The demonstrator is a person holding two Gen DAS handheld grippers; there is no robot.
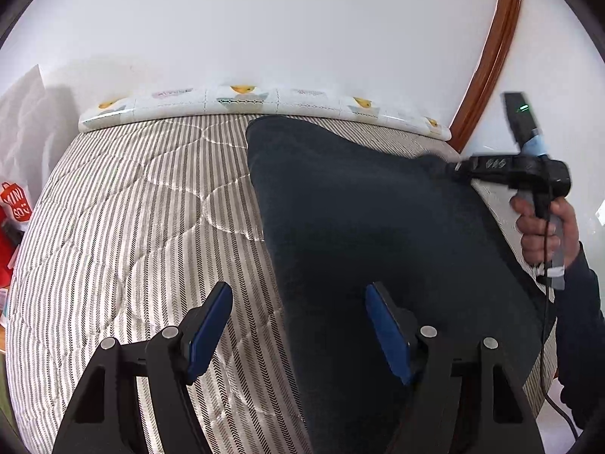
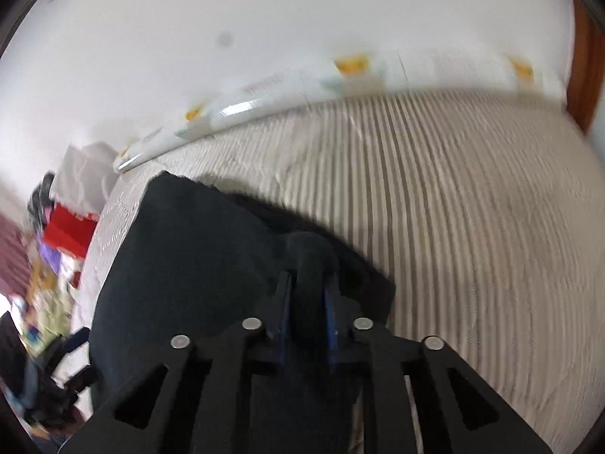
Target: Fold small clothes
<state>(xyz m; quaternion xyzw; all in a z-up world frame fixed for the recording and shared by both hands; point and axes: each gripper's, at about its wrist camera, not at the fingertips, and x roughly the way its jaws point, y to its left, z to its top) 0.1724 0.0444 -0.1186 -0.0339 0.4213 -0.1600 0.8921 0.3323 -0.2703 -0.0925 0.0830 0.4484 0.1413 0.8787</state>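
On the bed: a dark navy garment (image 1: 378, 234) is spread over a striped quilted mattress (image 1: 124, 227), reaching from the near edge toward the far side, right of centre in the left wrist view.
Garment and left jaws: the left gripper (image 1: 298, 325) is held above the garment's left edge; its blue pads stand wide apart, one over bare mattress, one over the cloth, and nothing is clasped.
Garment and right jaws: the right gripper (image 2: 307, 302) is seen with its pads drawn close together, a bunched fold of the garment (image 2: 196, 265) pinched between them.
Right hand pose: in the left wrist view, the right hand (image 1: 540, 227) is wrapped round the gripper handle at the right edge of the bed, a dark sleeve (image 1: 582, 325) behind it, the tool pointing left at the garment's far right corner.
Far side: a tile border printed with yellow motifs (image 1: 242, 102) runs along a white wall.
Sharpness: the right wrist view is blurred.
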